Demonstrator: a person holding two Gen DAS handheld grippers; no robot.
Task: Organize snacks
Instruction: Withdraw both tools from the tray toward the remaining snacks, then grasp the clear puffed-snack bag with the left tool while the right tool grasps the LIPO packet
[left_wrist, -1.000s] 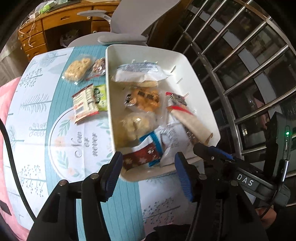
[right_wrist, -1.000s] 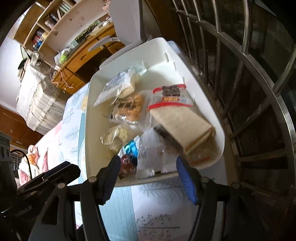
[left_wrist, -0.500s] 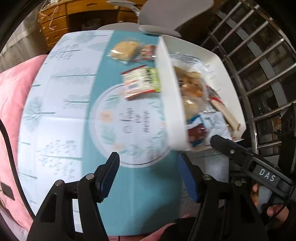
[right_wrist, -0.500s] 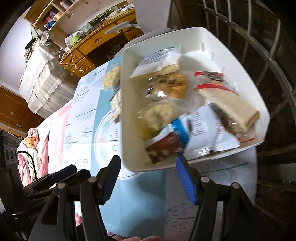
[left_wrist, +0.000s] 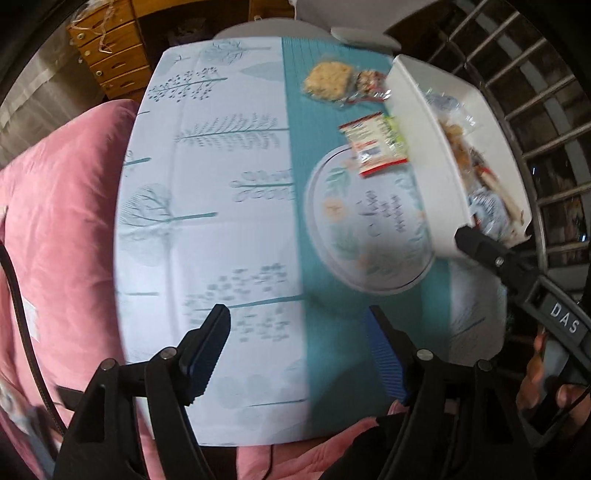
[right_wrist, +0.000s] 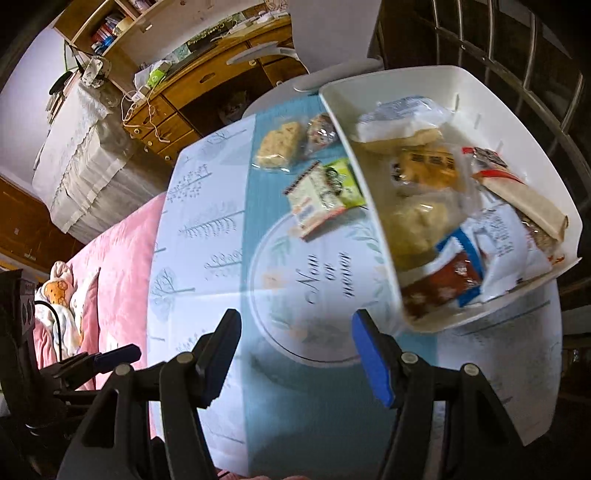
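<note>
A white tray (right_wrist: 487, 96) on the table's right side holds several wrapped snacks; it also shows in the left wrist view (left_wrist: 424, 125). Three snacks lie on the cloth left of it: a pale rice bar (right_wrist: 277, 146), a small red-flecked pack (right_wrist: 320, 133) and a red-and-green packet (right_wrist: 325, 192), also seen in the left wrist view (left_wrist: 375, 144). My left gripper (left_wrist: 299, 354) is open and empty above the table's near half. My right gripper (right_wrist: 295, 354) is open and empty near the tray's front corner.
A tablecloth with blue tree prints (left_wrist: 207, 206) covers the table. A pink cushion (left_wrist: 55, 221) lies at its left. A metal railing (left_wrist: 546, 110) runs along the right. A grey chair (right_wrist: 273, 55) and a wooden desk (right_wrist: 207, 77) stand beyond the far edge.
Both grippers have pulled back and swung left, away from the tray. The tray now sits at the right of both views. Both stay open and empty.
</note>
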